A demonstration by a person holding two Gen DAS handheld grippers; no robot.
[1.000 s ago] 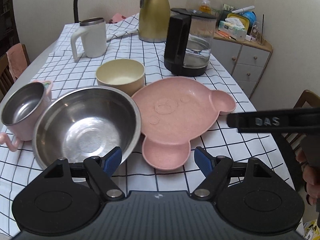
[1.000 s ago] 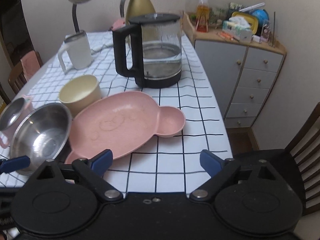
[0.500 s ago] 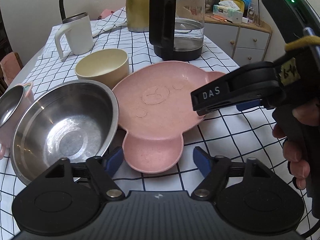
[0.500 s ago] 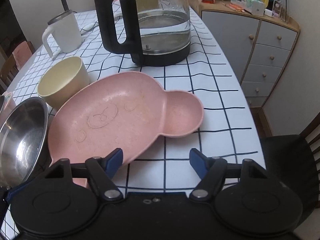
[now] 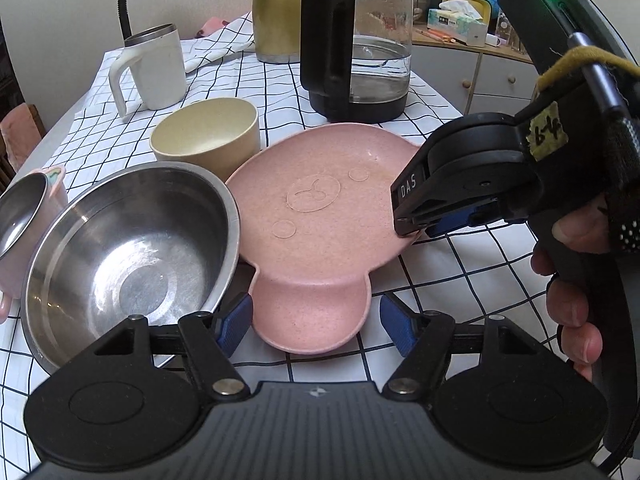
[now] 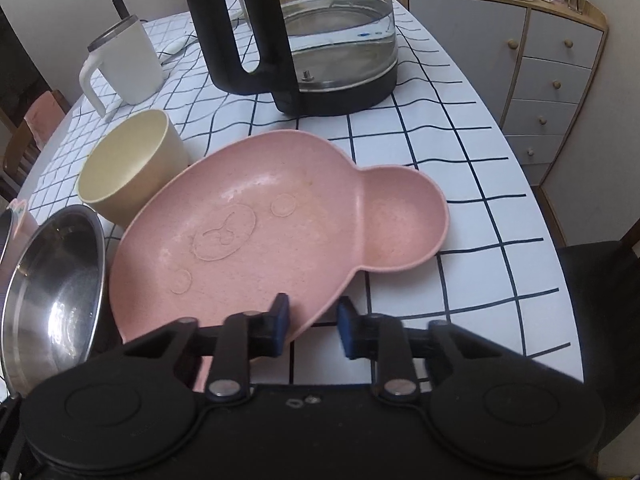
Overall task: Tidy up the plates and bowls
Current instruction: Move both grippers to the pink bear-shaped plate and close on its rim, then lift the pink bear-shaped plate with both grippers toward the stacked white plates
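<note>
A pink bear-shaped plate point(image 5: 320, 216) point(image 6: 256, 240) lies on the checked tablecloth, leaning on a steel bowl point(image 5: 128, 264) point(image 6: 52, 300) to its left. A cream bowl point(image 5: 206, 134) point(image 6: 128, 164) stands behind them. My left gripper point(image 5: 316, 324) is open, its fingers either side of the plate's near ear, not touching. My right gripper point(image 6: 310, 328) point(image 5: 420, 226) has its jaws narrowed around the plate's right rim, one finger point(image 6: 280, 320) over the plate and the other off its edge; a gap remains.
A glass kettle point(image 5: 356, 52) point(image 6: 304, 36), a white mug point(image 5: 154, 70) point(image 6: 120, 66) and a gold jug point(image 5: 280, 8) stand behind. A steel-lined pink cup point(image 5: 24, 220) sits far left. The table edge point(image 6: 560, 264) and a drawer cabinet point(image 6: 556, 76) lie right.
My right gripper moved in to the plate's right rim and its jaws narrowed around it. My left gripper moved slightly closer to the near ear and stayed open.
</note>
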